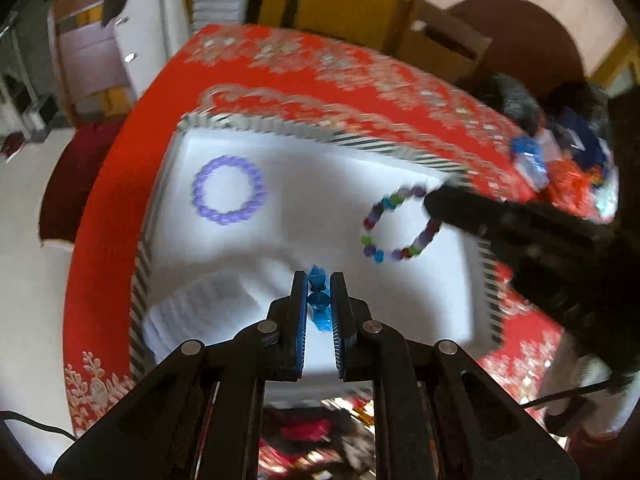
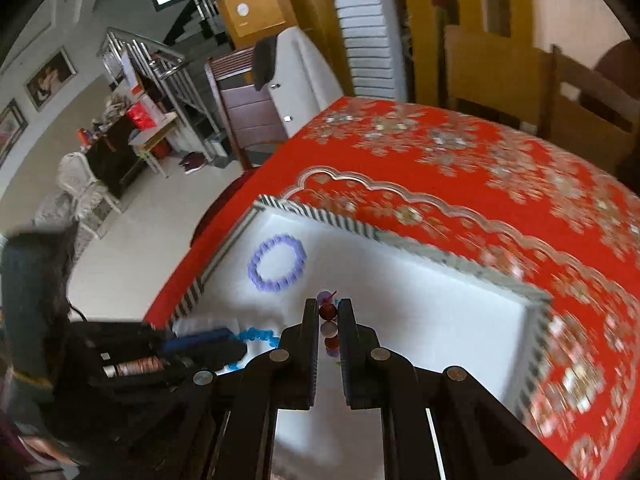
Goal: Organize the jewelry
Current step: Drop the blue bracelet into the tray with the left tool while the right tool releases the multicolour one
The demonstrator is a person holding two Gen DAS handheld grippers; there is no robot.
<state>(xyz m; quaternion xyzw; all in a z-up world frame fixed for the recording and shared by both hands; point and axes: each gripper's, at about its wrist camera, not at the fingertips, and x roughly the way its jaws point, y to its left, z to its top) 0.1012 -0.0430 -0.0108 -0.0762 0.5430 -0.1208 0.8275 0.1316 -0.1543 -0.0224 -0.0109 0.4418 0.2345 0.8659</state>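
Observation:
A white tray with a striped rim (image 1: 280, 130) lies on the red cloth; it also shows in the right wrist view (image 2: 320, 214). A purple bead bracelet (image 1: 229, 190) lies flat in its far left part, also seen in the right wrist view (image 2: 277, 263). My left gripper (image 1: 319, 280) is shut on a blue bead bracelet (image 1: 318, 304) over the tray's near side. My right gripper (image 2: 329, 304) is shut on a multicoloured bead bracelet (image 2: 328, 326); in the left wrist view that bracelet (image 1: 400, 224) hangs as a ring from the right gripper (image 1: 434, 202).
The table wears a red cloth with silver patterns (image 2: 460, 160). Blue and red packets (image 1: 536, 160) lie at its right edge. Wooden chairs (image 2: 520, 84) stand behind it. A folded white cloth (image 1: 200, 300) lies in the tray's near left.

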